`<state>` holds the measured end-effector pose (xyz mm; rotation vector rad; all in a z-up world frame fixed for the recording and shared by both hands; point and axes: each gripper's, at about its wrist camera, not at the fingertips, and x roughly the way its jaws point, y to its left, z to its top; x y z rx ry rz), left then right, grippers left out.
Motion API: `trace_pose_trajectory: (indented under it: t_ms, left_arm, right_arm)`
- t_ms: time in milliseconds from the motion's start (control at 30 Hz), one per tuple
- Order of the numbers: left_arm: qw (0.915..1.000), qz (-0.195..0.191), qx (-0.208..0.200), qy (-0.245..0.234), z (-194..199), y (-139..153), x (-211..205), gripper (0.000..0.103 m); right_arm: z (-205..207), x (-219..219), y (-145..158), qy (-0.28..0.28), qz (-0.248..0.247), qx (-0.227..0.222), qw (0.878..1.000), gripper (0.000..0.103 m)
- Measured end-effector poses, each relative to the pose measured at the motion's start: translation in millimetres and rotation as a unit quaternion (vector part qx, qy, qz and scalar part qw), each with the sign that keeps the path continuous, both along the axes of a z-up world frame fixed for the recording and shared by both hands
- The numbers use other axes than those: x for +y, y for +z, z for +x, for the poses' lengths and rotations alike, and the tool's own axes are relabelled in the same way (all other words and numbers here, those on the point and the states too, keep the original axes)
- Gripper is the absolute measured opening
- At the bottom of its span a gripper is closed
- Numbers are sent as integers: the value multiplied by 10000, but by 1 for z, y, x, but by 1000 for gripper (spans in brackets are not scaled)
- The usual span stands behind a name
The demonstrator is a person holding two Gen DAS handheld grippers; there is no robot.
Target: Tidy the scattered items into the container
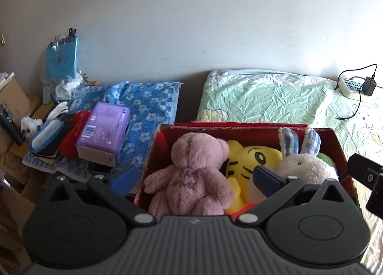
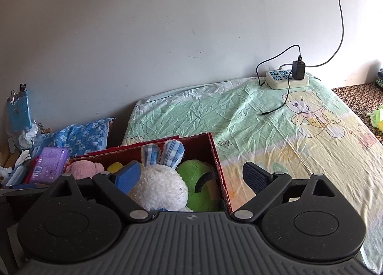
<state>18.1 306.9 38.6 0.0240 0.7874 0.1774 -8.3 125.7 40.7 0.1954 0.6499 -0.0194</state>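
left wrist view: the left gripper [image 1: 195, 178] hangs over the red cardboard box [image 1: 153, 150] at lower centre, its jaws spread wide and grasping nothing. inside the box, from frame left to right, lie a pink teddy bear [image 1: 191, 174], a yellow tiger plush [image 1: 253, 157] and a white rabbit plush [image 1: 306, 167] with blue checked ears. a dark part of the other handheld rig shows at the right edge. at left of the frame, on a blue floral towel [image 1: 148, 107], sit a purple packet [image 1: 103, 131], a red plush item [image 1: 74, 136] and a blue-and-white pencil case [image 1: 46, 137]; these are well apart from the box.

right wrist view: the right gripper [image 2: 191, 178] is likewise released and empty, one finger over the box and the other over the cartoon bear bedsheet [image 2: 263, 119] just beside the box's right wall. a green plush toy [image 2: 198, 184] fills the right end of the box, touching the rabbit. a power strip [image 2: 287, 79] with a black adapter [image 2: 298, 69] rests at upper right.

reading: the toys appear packed and neither gripper carries anything, so the step in hand is judged to be the pause after a placement, close to completion. whether the clutter at left counts as scattered items cannot be told. if it does, the next move calls for the left gripper to travel to frame left and close across the narrow side of the red plush item or the pencil case.
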Motion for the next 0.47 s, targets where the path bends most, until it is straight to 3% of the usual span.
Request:
trace_pose_trajectory:
  t_ms: [467]
  left_arm:
    - [9998,-26,52,-169,6,-10,0,102]
  right_arm:
    - [8,4,-5,44,-21,101,9999,94]
